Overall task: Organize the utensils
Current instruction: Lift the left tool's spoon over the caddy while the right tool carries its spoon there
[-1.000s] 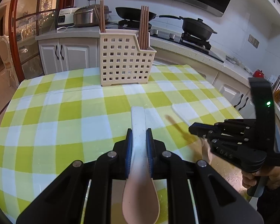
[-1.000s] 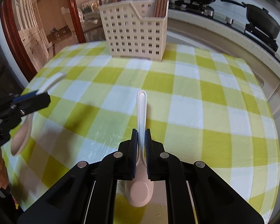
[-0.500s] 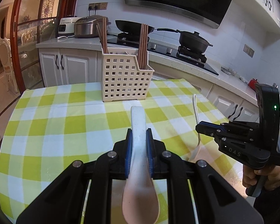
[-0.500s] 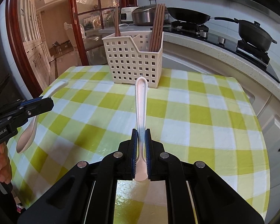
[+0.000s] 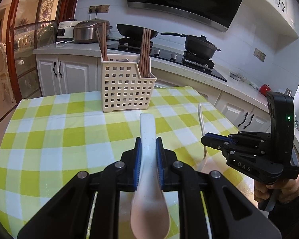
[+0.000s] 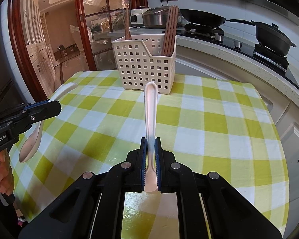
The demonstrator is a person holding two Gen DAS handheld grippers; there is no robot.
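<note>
Left gripper (image 5: 148, 145): fingers closed on the handle of a white spoon (image 5: 148, 179); bowl lay back toward the camera, handle tip forward past the fingertips.
Right gripper (image 6: 150, 151): fingers clamped narrow on second spoon (image 6: 151, 115), edge-on; handle reached forward toward the basket.
Basket (image 6: 143, 63): cream, perforated, upright at far edge of the table (image 6: 219, 123); brown chopsticks (image 6: 170, 29) standing inside.
Spoons: both held above checked cloth, well apart from basket.
</note>
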